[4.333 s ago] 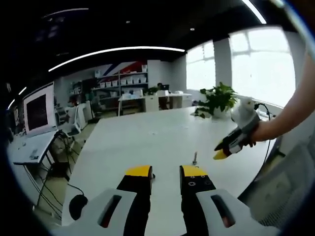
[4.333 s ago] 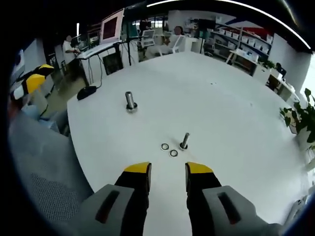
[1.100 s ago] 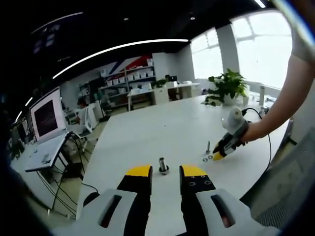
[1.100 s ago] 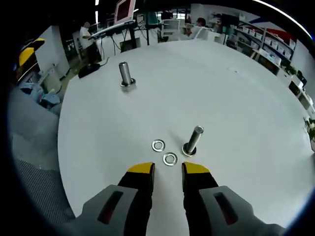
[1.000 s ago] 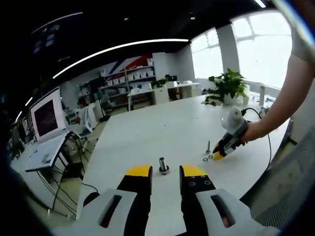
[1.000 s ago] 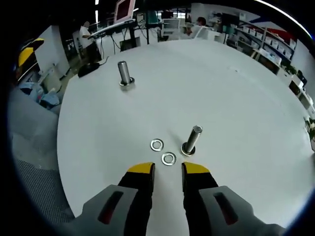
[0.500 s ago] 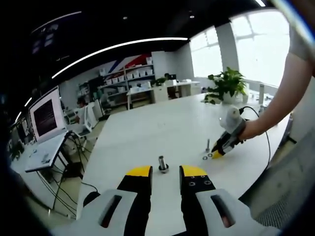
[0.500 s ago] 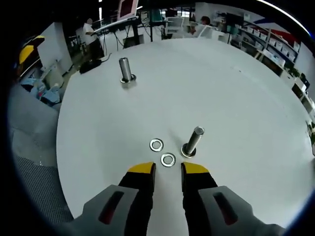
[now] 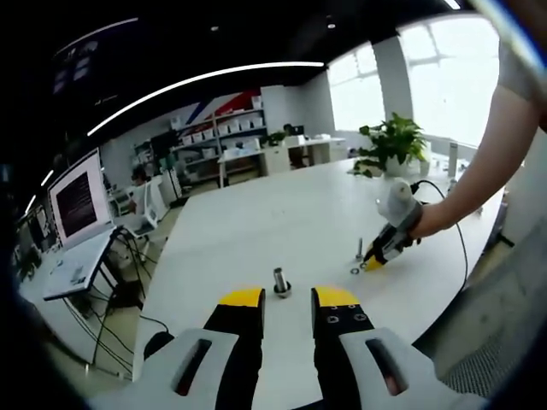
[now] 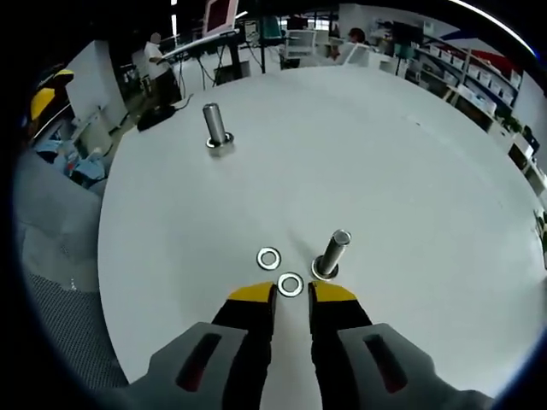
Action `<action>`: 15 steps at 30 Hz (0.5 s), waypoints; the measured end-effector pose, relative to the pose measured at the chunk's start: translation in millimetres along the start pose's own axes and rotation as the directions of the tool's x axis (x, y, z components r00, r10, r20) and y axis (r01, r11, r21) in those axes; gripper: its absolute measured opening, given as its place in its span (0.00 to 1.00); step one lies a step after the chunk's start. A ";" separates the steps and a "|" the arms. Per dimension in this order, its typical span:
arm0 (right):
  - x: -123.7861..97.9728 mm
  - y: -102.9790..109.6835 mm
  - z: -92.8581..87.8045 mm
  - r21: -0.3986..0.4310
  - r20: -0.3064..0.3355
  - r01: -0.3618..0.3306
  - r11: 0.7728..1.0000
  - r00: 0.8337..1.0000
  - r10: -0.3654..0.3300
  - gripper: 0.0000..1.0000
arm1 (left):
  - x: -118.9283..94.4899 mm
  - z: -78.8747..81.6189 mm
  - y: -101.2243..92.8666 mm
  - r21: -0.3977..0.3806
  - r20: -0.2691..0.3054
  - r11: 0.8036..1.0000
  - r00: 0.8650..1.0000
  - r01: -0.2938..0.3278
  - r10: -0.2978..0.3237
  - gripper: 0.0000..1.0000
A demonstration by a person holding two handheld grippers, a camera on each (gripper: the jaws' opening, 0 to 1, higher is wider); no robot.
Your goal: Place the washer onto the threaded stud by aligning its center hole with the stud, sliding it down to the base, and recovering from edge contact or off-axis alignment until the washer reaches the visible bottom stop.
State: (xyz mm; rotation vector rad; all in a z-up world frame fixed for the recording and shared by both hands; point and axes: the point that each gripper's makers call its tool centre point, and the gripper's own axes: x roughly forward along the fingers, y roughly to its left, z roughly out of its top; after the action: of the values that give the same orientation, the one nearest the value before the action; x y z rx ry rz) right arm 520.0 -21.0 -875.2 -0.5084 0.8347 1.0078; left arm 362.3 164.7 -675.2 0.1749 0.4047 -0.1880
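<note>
Right claw [image 10: 291, 294], jaws nearly clenched, tips flanking a flat silver metal washer [image 10: 291, 284] lying on the white counter [image 10: 410, 188], left of an upright threaded steel stud [image 10: 331, 254].

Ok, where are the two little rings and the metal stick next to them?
Near washer [image 10: 291, 284], right gripper view, on its flat metal ring.
Far washer [image 10: 268, 258], right gripper view, on its flat metal ring.
Threaded stud [image 10: 332, 254], right gripper view, middle of its upright shaft.

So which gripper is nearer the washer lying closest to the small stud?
Right. The right gripper has its tips at that washer, beside the small stud. The left gripper sits across the table, by the larger stud.
</note>
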 end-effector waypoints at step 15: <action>0.5 1.3 1.9 0.013 -0.001 -0.004 1.000 1.000 0.004 0.15 | 0.1 -1.7 0.5 -0.002 -0.008 1.000 1.000 -0.004 0.004 0.19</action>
State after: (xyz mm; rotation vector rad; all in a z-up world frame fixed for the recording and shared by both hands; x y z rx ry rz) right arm 519.7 -18.8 -874.4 -0.4965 0.8427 1.0057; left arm 361.9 165.5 -676.6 0.1744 0.4127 -0.1832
